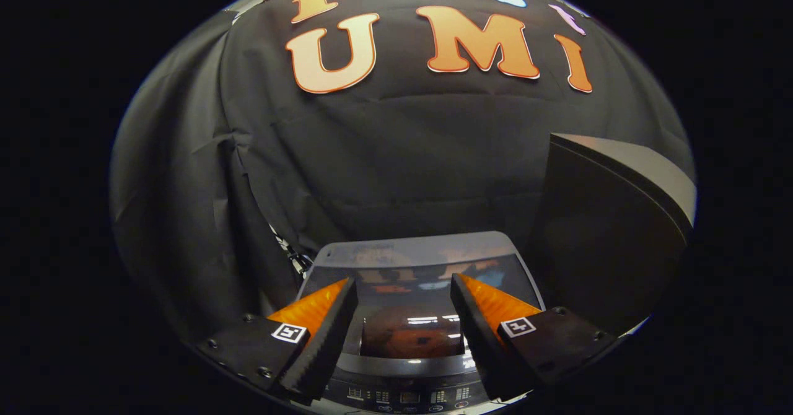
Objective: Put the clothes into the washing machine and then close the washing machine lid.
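Hovering open and empty above the washer (409, 316), the gripper (404, 291) faces a lid (415, 279) that looks already shut; little appears left to do.

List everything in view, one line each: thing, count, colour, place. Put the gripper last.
washing machine: one, grey top, below and just ahead of the fingers.
lid: one, dark glossy glass, lying shut on the machine, seen between the fingers.
control panel: one, dark with small displays, at the machine's near edge under the fingers.
panel: one, dark with a pale grey edge, upright beside the machine; what it is cannot be told.
booth wall: one, black cloth, behind the machine.
gripper: one, fingers open, above the lid, holding nothing.
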